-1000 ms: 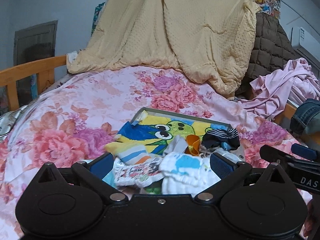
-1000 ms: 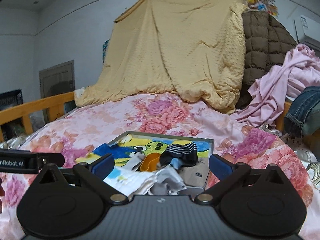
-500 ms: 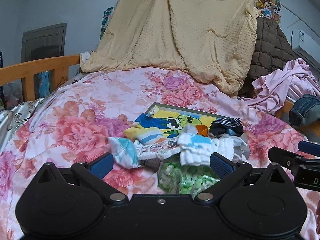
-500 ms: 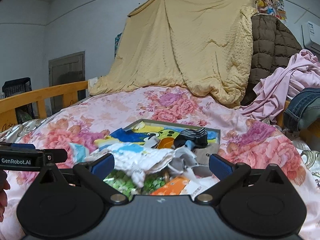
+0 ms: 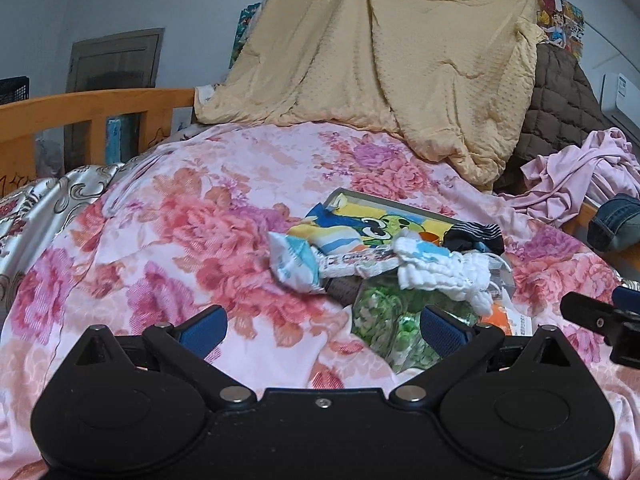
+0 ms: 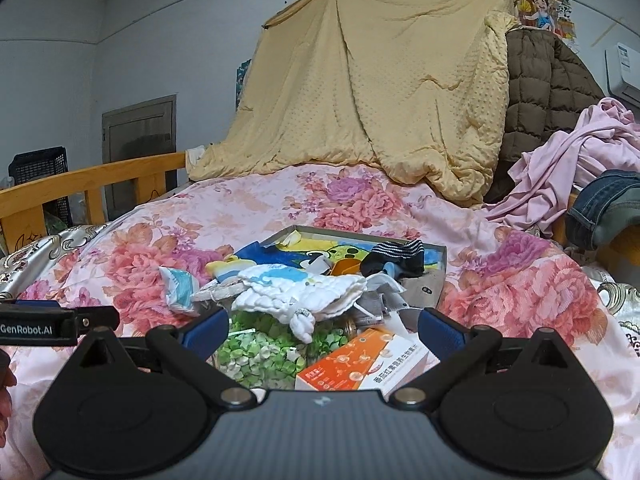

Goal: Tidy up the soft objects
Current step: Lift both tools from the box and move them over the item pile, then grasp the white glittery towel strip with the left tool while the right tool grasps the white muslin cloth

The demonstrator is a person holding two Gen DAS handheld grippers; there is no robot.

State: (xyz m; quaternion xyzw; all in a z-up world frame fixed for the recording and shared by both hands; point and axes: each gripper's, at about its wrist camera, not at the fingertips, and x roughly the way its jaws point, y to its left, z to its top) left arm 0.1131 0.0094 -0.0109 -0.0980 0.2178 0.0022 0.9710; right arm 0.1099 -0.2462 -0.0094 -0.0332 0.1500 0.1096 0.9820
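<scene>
A heap of soft things lies on the floral bedspread (image 5: 168, 248): a white quilted cloth (image 5: 440, 268) (image 6: 304, 288), a cartoon towel (image 5: 360, 224) (image 6: 296, 256) in a shallow grey box (image 6: 434, 276), a striped dark sock (image 5: 476, 234) (image 6: 396, 258), and a white-and-blue packet (image 5: 294, 262) (image 6: 178, 282). A green-speckled bag (image 5: 384, 320) (image 6: 260, 354) lies nearest. My left gripper (image 5: 322, 326) is open, low over the bedspread, just short of the heap. My right gripper (image 6: 323, 330) is open above the green bag and an orange box (image 6: 360, 368). Neither holds anything.
A yellow blanket (image 6: 380, 92) hangs at the back beside a brown quilted coat (image 6: 548, 88). Pink clothes (image 6: 576, 160) and jeans (image 6: 604, 208) pile at the right. A wooden bed rail (image 5: 80, 116) runs along the left. The other gripper's tip shows at each view's edge.
Both grippers have drawn back and risen from the heap. The green bag and orange box have come into view in front. Both stay open.
</scene>
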